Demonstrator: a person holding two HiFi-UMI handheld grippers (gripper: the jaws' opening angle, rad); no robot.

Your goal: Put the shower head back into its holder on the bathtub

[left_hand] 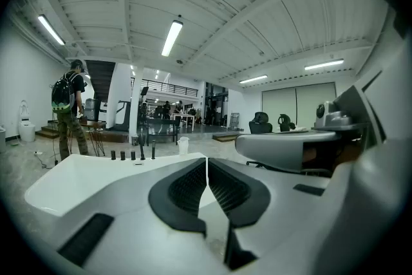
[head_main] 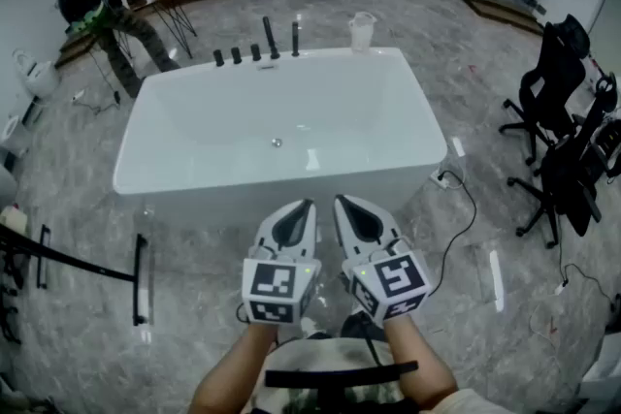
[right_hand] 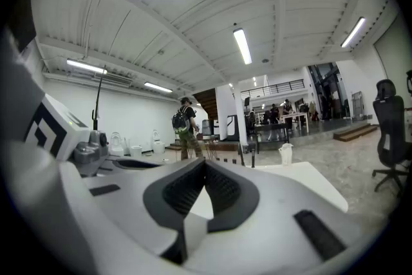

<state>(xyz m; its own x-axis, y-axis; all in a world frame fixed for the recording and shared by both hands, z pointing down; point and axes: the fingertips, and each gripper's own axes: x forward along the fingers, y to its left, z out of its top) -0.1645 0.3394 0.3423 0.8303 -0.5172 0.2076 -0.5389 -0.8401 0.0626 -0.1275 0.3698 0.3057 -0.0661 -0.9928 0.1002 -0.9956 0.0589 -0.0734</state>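
**White tub, black fittings along its far rim**

We see the white rectangular bathtub (head_main: pixel 194 175) at frame centre. On its far rim, upper centre, stand three short black knobs (head_main: pixel 236 55) and two taller upright black posts (head_main: pixel 295 39). Which is the shower head we cannot tell.

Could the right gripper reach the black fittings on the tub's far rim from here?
Probably not. The right gripper sits shut before the bathtub, whose whole basin lies between it and the black fittings. Nothing blocks the way, but the person would likely need to step round.
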